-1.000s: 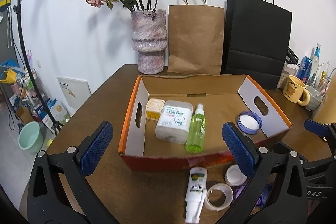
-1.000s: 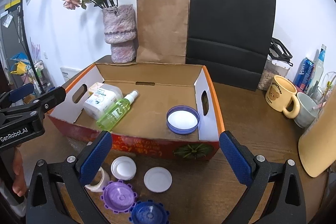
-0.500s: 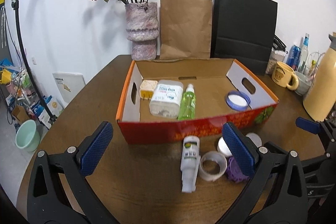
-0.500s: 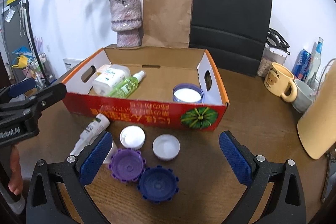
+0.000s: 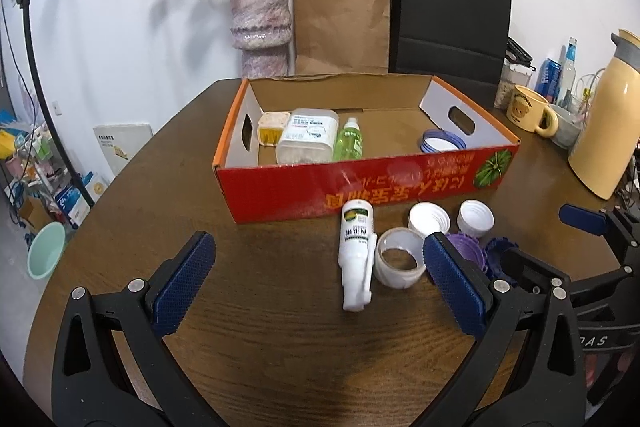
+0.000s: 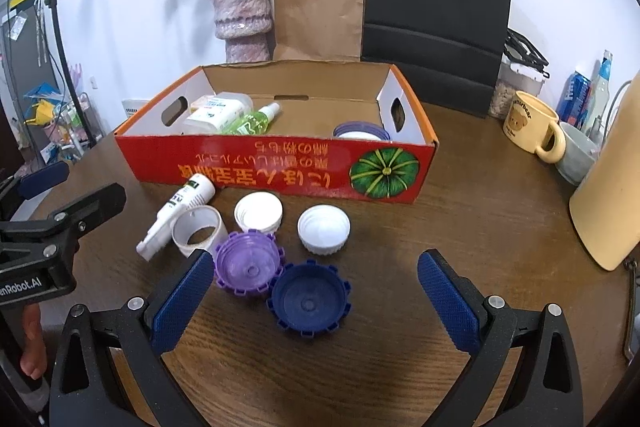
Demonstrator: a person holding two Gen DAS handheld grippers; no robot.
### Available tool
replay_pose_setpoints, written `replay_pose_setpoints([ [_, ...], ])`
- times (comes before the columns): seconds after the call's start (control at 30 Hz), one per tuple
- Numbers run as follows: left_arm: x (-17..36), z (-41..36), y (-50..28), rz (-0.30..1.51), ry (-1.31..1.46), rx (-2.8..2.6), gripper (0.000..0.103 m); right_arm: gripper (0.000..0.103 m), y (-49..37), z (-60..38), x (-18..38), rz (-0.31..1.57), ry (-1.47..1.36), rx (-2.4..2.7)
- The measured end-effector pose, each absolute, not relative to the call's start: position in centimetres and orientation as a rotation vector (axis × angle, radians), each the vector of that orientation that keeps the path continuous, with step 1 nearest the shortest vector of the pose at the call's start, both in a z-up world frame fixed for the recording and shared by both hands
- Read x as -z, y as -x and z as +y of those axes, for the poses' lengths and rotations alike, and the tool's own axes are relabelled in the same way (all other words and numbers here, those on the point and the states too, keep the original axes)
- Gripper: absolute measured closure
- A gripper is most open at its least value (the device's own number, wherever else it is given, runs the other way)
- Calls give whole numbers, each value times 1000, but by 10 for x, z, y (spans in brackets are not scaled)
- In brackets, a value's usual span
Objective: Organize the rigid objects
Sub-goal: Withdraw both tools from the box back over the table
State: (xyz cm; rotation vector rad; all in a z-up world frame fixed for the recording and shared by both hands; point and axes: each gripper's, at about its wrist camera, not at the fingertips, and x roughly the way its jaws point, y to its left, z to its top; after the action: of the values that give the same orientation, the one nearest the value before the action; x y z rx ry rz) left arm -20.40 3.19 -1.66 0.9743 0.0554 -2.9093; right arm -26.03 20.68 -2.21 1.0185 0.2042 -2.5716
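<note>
Item: shallow red-and-orange cardboard box (image 5: 360,183), open-topped, on the round dark wooden desk (image 5: 256,307). It served as the collecting tray, so its near wall faced both grippers.

Already inside, ranked along the left end to leave floor free: small yellow square tub (image 5: 273,126), white rectangular plastic container (image 5: 307,139), green spray bottle (image 5: 349,143) lying flat; at the right end, a purple-rimmed round lid (image 5: 440,143).

Not yet boxed, clustered just in front of the near wall:
- white pump bottle (image 6: 178,213), lying on its side
- white tape ring (image 6: 199,230), touching the bottle
- two white ribbed caps (image 6: 259,211) and (image 6: 323,229), open side up
- light purple notched cap (image 6: 249,267) and dark blue notched cap (image 6: 308,299), touching each other.

Left gripper (image 5: 316,285): jaws spread wide, nothing between them, low over the desk and facing the pump bottle and ring — likely its next pick.

Right gripper (image 6: 310,297): jaws spread wide, empty, bracketing the two notched caps from above — apparently lined up on the dark blue one.

Background, not part of the sorting: stone-textured vase (image 6: 242,13), brown paper bag (image 6: 319,7), black paper bag (image 6: 434,7), yellow bear mug (image 6: 532,127).
</note>
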Motion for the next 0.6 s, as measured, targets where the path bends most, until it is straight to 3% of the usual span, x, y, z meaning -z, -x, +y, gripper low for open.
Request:
replay_pose_setpoints([
  [0.6, 36, 29, 196, 36, -1032, 2905, 0, 0, 249, 213, 52, 276, -1101, 2541],
])
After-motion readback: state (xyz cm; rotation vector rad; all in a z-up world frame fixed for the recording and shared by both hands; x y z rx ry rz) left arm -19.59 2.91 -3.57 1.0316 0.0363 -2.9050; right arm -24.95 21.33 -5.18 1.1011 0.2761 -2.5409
